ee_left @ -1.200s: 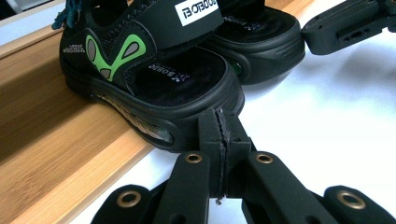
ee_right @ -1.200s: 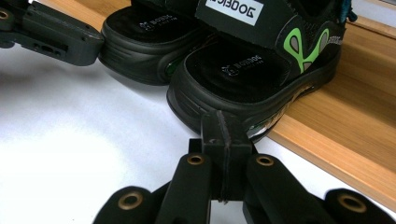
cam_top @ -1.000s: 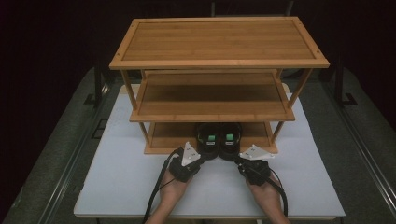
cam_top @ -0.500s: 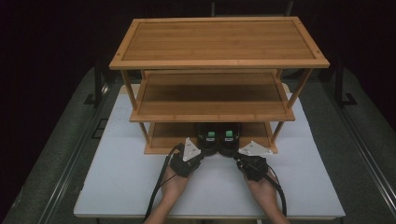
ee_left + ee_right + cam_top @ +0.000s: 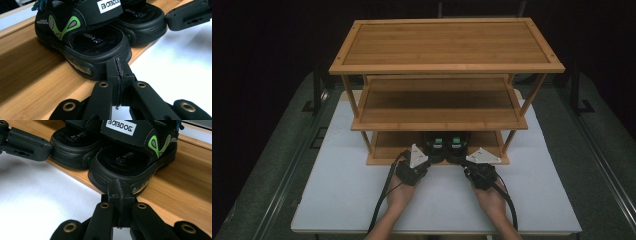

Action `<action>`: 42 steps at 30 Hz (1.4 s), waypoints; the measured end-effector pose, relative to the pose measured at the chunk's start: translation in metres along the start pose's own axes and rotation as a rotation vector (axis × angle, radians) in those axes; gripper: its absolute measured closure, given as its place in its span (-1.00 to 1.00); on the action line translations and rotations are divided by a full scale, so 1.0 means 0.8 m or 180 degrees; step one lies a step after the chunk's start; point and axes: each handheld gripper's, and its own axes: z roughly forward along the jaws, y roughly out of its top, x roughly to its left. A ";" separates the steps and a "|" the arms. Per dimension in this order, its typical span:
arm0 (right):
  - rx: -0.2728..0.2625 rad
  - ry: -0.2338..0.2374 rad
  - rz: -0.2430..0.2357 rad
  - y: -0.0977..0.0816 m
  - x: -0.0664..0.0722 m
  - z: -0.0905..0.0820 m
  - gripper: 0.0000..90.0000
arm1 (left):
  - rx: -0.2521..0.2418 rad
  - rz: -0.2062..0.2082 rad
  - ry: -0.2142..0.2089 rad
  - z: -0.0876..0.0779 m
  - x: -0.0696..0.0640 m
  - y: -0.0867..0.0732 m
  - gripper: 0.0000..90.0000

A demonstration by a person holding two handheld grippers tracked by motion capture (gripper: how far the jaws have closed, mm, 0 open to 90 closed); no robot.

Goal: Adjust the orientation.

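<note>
so i've got my left gripper (image 5: 430, 156) and my right gripper (image 5: 462, 159) both parked at the front edge of the three-tier bamboo shoe rack (image 5: 447, 67), which sits on the white table top (image 5: 342, 185). both sets of jaws are pressed fully together with nothing between them, you can see the pads meeting flat in each gripper view. the pair of black sandals with green side markings and a white brand label on the strap (image 5: 444, 145) sits on the bottom shelf, side by side, heels toward me and hanging a little over the front lip of that shelf. in the left gripper view my closed tips (image 5: 117, 72) sit right up against the heel of the left-hand sandal (image 5: 87, 42), looks like touching but i can't swear to it. same story in the right gripper view, closed tips (image 5: 120, 192) right at the heel of the right-hand sandal (image 5: 132, 157). each view also catches the other gripper's black jaw off to the side, near the neighbouring sandal's heel. middle and top shelves are just bare wood
</note>
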 end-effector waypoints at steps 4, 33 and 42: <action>-0.0006 -0.0040 -0.0012 0.001 0.001 0.003 0.99 | -0.0016 -0.0004 0.0024 0.003 0.000 0.000 0.99; -0.0030 -0.0077 -0.0033 0.004 -0.006 0.015 0.98 | 0.0046 -0.0008 0.0037 0.012 0.005 0.003 0.92; -0.0006 0.0098 0.0089 0.001 -0.012 0.001 0.85 | 0.0000 0.0042 -0.0045 -0.005 0.001 0.005 0.84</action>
